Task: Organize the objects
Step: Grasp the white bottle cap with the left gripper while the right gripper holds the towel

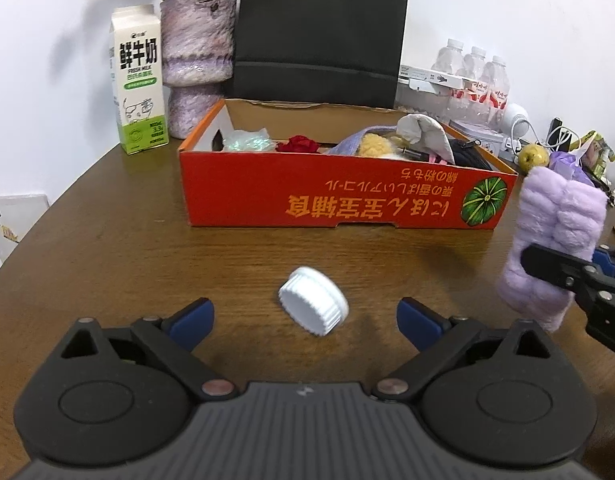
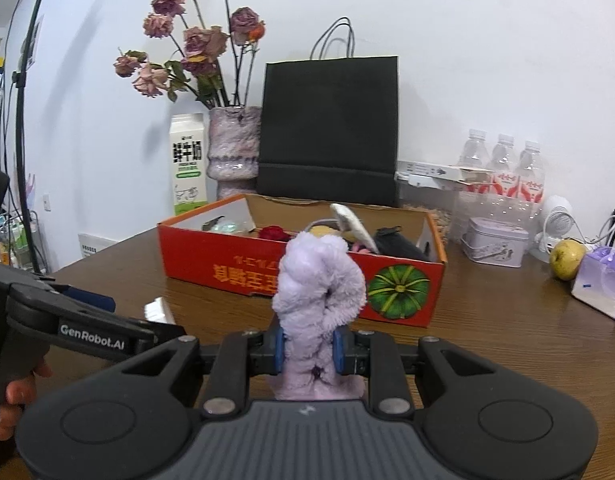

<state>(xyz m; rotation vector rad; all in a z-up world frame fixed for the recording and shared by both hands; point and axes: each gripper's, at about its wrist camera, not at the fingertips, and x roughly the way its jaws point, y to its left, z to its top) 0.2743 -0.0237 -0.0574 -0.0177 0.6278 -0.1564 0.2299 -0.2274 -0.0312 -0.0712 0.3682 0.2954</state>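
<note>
A white ribbed bottle cap (image 1: 313,301) lies tilted on the wooden table (image 1: 107,240), between the blue pads of my left gripper (image 1: 305,320), which is open around it without touching. My right gripper (image 2: 307,350) is shut on a fluffy purple cloth (image 2: 319,292) and holds it upright above the table, in front of the orange cardboard box (image 2: 299,276). The cloth (image 1: 555,232) and right gripper also show at the right in the left wrist view. The box (image 1: 347,196) holds a red rose, cloths and other items.
A milk carton (image 1: 137,80), a purple vase (image 1: 197,60) with dried flowers and a black paper bag (image 1: 319,32) stand behind the box. Water bottles (image 2: 503,172), a tin (image 2: 495,246), a yellow-green fruit (image 2: 567,258) and a purple bag (image 2: 601,280) sit at the right.
</note>
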